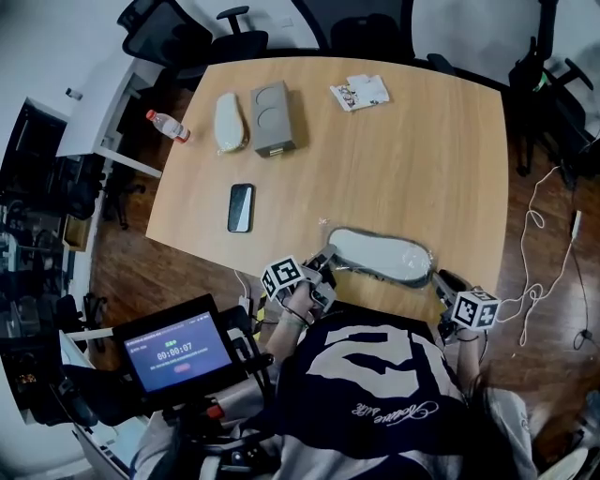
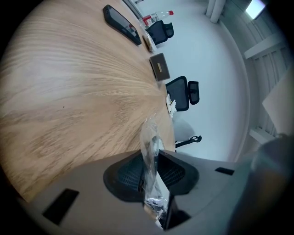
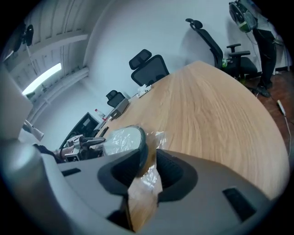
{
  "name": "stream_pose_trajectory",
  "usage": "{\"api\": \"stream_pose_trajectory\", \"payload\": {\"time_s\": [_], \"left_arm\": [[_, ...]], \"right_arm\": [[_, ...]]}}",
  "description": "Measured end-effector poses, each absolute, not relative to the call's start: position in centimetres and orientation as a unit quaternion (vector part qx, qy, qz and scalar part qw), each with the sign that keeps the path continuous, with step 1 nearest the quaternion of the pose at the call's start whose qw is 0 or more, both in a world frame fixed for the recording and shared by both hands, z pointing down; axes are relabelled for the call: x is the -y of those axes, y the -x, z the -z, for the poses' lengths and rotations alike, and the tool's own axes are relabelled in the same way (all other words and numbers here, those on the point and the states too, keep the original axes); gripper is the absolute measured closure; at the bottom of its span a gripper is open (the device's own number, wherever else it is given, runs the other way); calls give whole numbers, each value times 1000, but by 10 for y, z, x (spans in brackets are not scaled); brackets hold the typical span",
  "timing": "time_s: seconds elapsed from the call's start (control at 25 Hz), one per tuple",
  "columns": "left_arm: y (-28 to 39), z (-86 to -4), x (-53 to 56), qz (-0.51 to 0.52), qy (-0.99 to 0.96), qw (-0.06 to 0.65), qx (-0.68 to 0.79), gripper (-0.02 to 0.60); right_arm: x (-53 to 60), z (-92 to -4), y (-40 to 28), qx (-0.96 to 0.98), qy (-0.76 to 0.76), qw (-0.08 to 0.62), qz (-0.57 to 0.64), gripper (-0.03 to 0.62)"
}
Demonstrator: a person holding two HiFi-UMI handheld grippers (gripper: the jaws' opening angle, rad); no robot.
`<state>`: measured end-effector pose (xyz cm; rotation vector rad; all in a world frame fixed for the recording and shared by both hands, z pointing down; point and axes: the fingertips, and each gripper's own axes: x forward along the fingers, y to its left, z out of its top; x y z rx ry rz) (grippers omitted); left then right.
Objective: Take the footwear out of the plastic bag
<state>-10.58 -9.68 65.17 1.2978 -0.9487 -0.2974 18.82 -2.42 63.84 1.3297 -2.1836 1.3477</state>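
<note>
A light slipper with a dark rim (image 1: 380, 251) lies inside a clear plastic bag near the table's (image 1: 394, 159) front edge. My left gripper (image 1: 323, 265) is at its left end. In the left gripper view this gripper (image 2: 154, 151) is shut on a thin fold of the plastic bag (image 2: 149, 137). At the slipper's right end is my right gripper (image 1: 441, 281). In the right gripper view its jaws (image 3: 148, 156) stand a little apart, with a corner of the bag (image 3: 146, 181) loose between them. The wrapped slipper (image 3: 120, 139) lies just beyond the left jaw.
On the far left of the table lie a second white slipper (image 1: 228, 120), a grey box (image 1: 272, 117), a phone (image 1: 240, 207) and a bottle (image 1: 167, 125). A small packet (image 1: 359, 91) sits at the back. Office chairs (image 1: 234, 28) ring the table.
</note>
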Motion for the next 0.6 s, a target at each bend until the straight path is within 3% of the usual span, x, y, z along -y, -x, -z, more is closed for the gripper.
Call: {"api": "stream_pose_trajectory", "payload": {"time_s": [0.4,0.6], "left_arm": [[106,-653,97,132,-579,685,421,495],[105,-655,98,124,-580,689,416,497]], "right_arm": [[27,-651,-167,725,-383,149,-553,484],[29,-639,-154,704,-328,71,-625,388]]}}
